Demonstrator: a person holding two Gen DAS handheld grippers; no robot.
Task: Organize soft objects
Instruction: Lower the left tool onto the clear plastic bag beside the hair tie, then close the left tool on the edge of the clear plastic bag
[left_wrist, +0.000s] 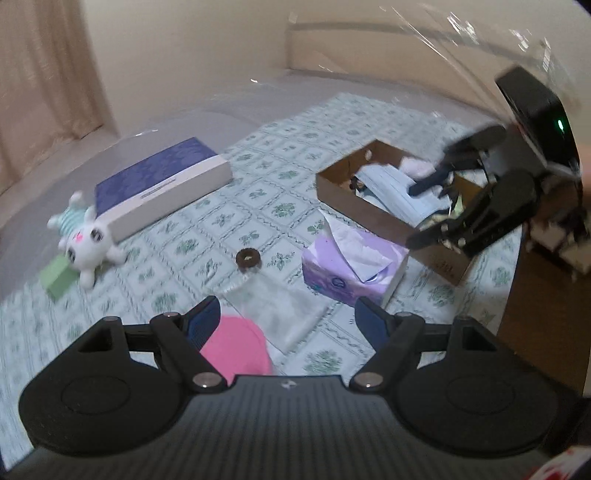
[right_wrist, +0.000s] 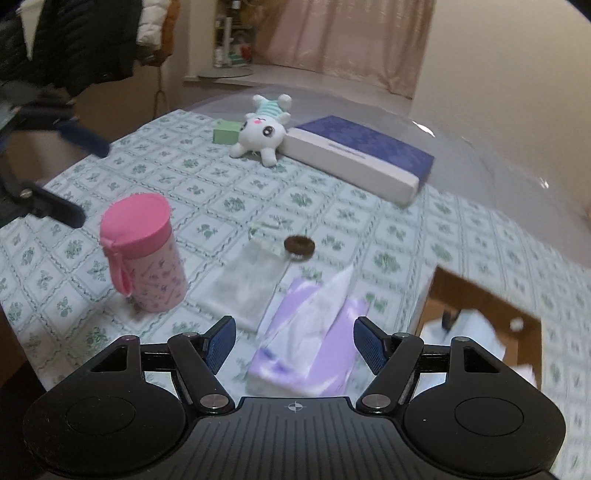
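While both claws, left claw (left_wrist: 286, 319) and right claw (right_wrist: 291, 341), hang spread and empty, a face mask (left_wrist: 397, 190) already lies in the cardboard box (left_wrist: 354, 201) beyond the left claw; the plush toy (right_wrist: 260, 129) and tissue pack (right_wrist: 314, 339) wait on the desk's floral cloth (right_wrist: 332, 206), curtains (right_wrist: 332, 37) behind

Both wrist views look steeply down, close over the desk (left_wrist: 229, 206). Left faces the cardboard box (left_wrist: 391, 221); right faces the plush toy (right_wrist: 260, 129). Shared: tissue pack (right_wrist: 314, 332), hair tie (right_wrist: 299, 244).
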